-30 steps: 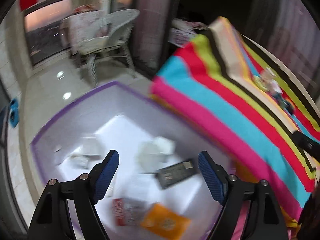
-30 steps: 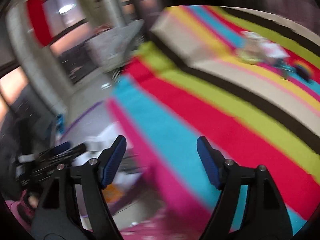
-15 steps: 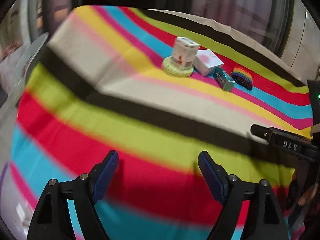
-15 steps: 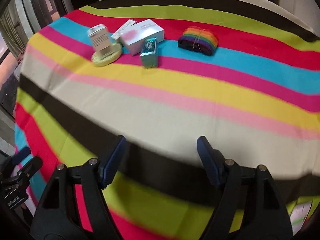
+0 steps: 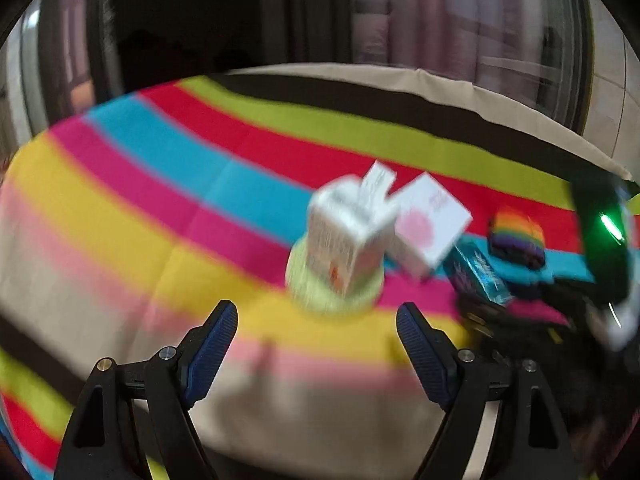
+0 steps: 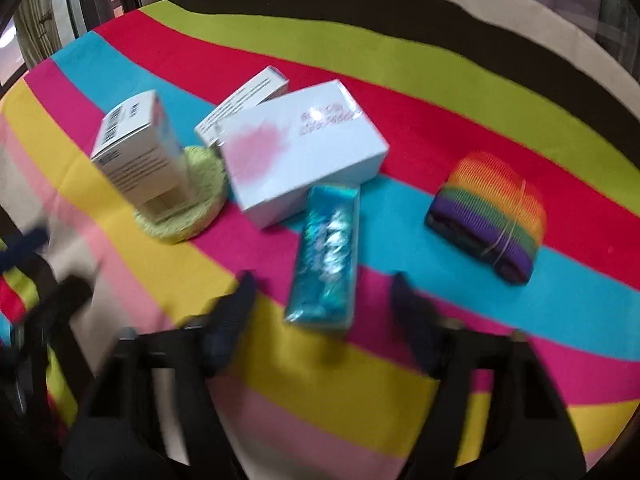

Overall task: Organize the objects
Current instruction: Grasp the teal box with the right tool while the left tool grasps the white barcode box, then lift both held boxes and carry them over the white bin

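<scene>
**Small boxes clustered on a striped cloth**

Left wrist view: the left gripper (image 5: pixel 317 322) hangs with its ribbed blue fingers (image 5: pixel 212 338) spread wide, nothing between them. Just above the gap, at frame centre, a tall white carton (image 5: pixel 348 236) stands on a round, pale green mat (image 5: pixel 316 292), all smeared by blur. To its right lies a flat white box (image 5: pixel 434 220) with a pink blotch, then a shiny teal box (image 5: pixel 478 272), then a rainbow band (image 5: pixel 518 236) at right. A slim white box (image 5: pixel 378 182) pokes up behind the carton. Everything sits on a striped cloth (image 5: pixel 160 184). The dark shape with a green light at far right is too blurred to make out.

Right wrist view: sharper on the objects. The right gripper (image 6: pixel 320 300), itself blurred, is spread open and holding nothing; the teal box (image 6: pixel 326 248), foil-like and crinkly, lies lengthwise just above the gap, its far end touching the flat box (image 6: pixel 304 148). The carton (image 6: pixel 138 152) shows a barcode and fine print; the mat (image 6: pixel 200 196) looks woven. The band (image 6: pixel 490 216) is ribbed fabric, folded, tied with thin thread, well apart at right. The slim box (image 6: pixel 244 100) shows printed lines.
</scene>
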Action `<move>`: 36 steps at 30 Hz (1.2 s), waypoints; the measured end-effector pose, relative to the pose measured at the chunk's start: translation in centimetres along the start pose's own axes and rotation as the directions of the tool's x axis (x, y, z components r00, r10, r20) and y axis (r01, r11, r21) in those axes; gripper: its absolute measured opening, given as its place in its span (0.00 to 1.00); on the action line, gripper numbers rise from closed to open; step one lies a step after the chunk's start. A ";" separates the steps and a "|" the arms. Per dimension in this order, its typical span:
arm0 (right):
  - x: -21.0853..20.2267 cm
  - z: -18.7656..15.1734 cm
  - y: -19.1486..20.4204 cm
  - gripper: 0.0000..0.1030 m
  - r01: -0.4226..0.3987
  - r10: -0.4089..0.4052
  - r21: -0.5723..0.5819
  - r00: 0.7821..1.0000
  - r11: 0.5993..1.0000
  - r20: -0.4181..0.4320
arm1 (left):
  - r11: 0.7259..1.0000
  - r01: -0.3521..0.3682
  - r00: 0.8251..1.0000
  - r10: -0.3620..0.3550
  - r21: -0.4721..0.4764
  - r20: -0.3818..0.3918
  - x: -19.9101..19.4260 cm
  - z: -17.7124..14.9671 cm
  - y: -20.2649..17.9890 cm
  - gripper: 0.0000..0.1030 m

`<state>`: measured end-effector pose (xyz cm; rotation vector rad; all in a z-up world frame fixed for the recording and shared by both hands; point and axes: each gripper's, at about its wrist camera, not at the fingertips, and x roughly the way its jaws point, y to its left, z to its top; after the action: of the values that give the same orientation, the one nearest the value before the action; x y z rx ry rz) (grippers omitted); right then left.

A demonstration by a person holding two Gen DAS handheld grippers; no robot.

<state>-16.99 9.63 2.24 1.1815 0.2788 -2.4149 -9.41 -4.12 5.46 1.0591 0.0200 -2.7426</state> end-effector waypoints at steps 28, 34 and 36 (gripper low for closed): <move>-7.9 -10.3 -1.9 0.32 -0.002 -0.004 0.138 0.999 0.990 0.045 | 0.997 0.066 0.998 -0.066 -0.037 0.004 -7.7 -9.2 0.2 0.51; -8.3 -10.9 -2.7 0.32 0.007 -0.015 0.171 0.999 0.985 0.048 | 0.995 0.051 0.999 -0.052 -0.082 -0.014 -7.9 -10.0 1.0 0.51; -8.3 -10.9 -2.5 0.32 0.019 -0.027 0.161 0.999 0.987 0.046 | 0.993 0.042 0.998 -0.047 -0.108 -0.045 -7.2 -10.0 1.5 0.51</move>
<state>-6.03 18.17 2.00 1.1925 0.0842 -2.5215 2.74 -3.39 2.93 1.1071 0.1983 -2.7205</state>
